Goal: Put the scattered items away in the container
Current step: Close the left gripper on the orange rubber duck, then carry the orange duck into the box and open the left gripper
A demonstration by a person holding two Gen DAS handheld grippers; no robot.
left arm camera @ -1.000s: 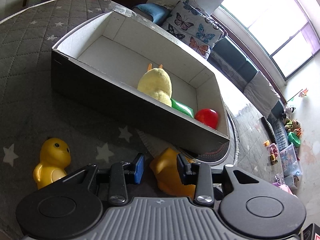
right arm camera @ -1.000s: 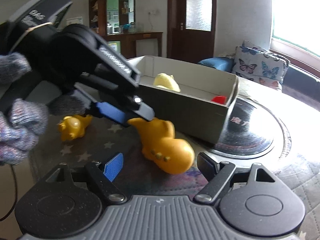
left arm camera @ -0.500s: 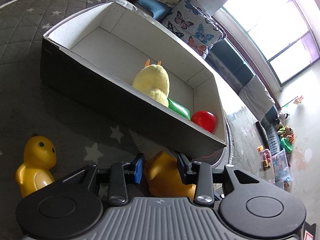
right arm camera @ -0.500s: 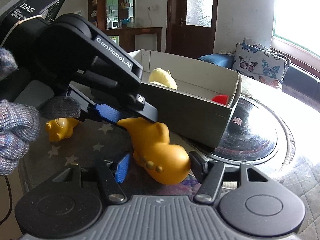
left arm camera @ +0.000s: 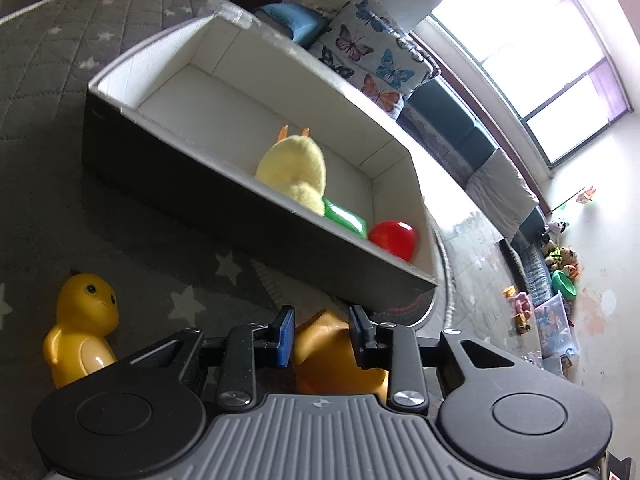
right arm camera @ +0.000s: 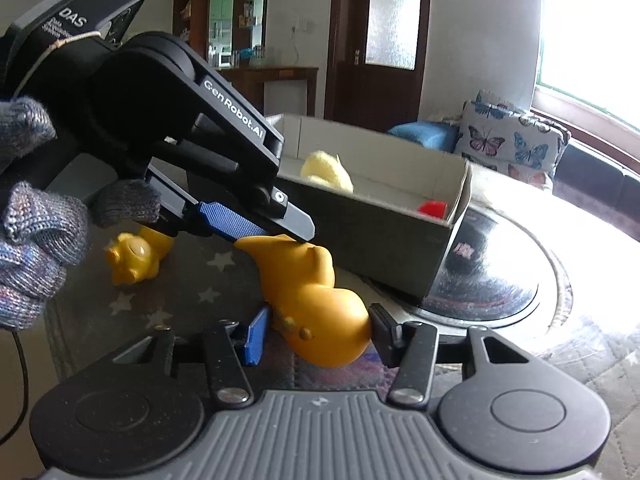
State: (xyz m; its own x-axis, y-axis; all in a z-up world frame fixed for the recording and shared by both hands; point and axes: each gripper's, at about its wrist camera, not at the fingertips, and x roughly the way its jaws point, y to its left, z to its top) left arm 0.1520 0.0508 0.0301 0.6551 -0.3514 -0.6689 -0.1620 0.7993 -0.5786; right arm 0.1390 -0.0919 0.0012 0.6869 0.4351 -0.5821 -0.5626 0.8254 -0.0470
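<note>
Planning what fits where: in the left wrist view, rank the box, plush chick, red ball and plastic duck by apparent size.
1. Box, by far the largest.
2. Plush chick and plastic duck look about alike; the duck sits nearer the camera, so I won't rank them.
3. Red ball, smallest, partly hidden by the box wall.

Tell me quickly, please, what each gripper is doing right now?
Left gripper: closed on one end of the orange toy.
Right gripper: closing around the toy's other end; firm contact cannot be told.
</note>
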